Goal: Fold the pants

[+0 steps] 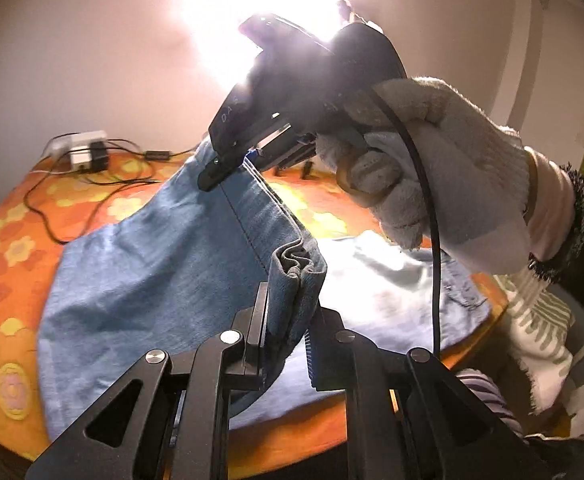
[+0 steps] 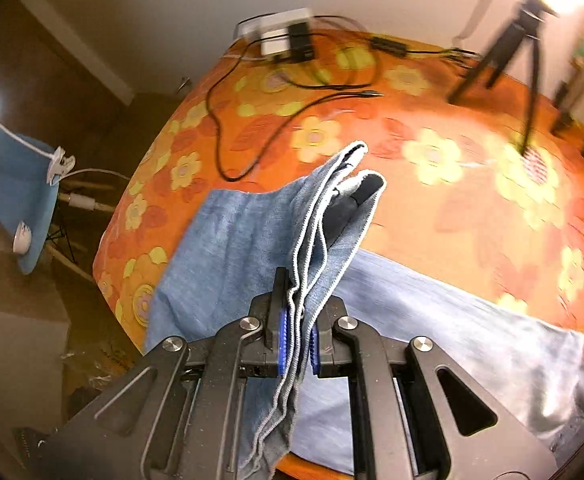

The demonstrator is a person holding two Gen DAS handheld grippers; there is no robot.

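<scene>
Pants (image 1: 152, 264), blue denim, lie partly spread on the orange flowered desk (image 1: 8, 240), one end lifted off it by both grippers. Rest of the fabric stays flat on the cloth, pale inner side showing toward the right in the left wrist view.

Left gripper (image 1: 288, 316): jaws closed on a bunched hem edge of the pants, fabric folded between the pads. Right gripper (image 2: 298, 328): jaws closed on several stacked layers of hem, white stitched edges hanging down through the gap; blue pads press the cloth on both sides. In the right wrist view the left gripper's tip is wrapped in denim just ahead of the right jaws.

Right gripper body (image 1: 252, 136) shows in the left wrist view, held by a gloved hand (image 1: 432, 168) in a light fuzzy glove, dark sleeve behind it. A black cable (image 1: 432, 240) hangs from it across the pants.

Around: a white power strip with plugs (image 2: 284, 36) at the far desk edge, black wires (image 2: 252, 120) looping over the cloth near the pants' far edge. A black tripod (image 2: 508, 64) stands on the far right of the desk, bright lamp above it. Off the desk on the left, a blue chair (image 2: 16, 192) with a clip lamp. Striped and white cloths (image 1: 532, 328) lie beside the desk at the right in the left wrist view.
</scene>
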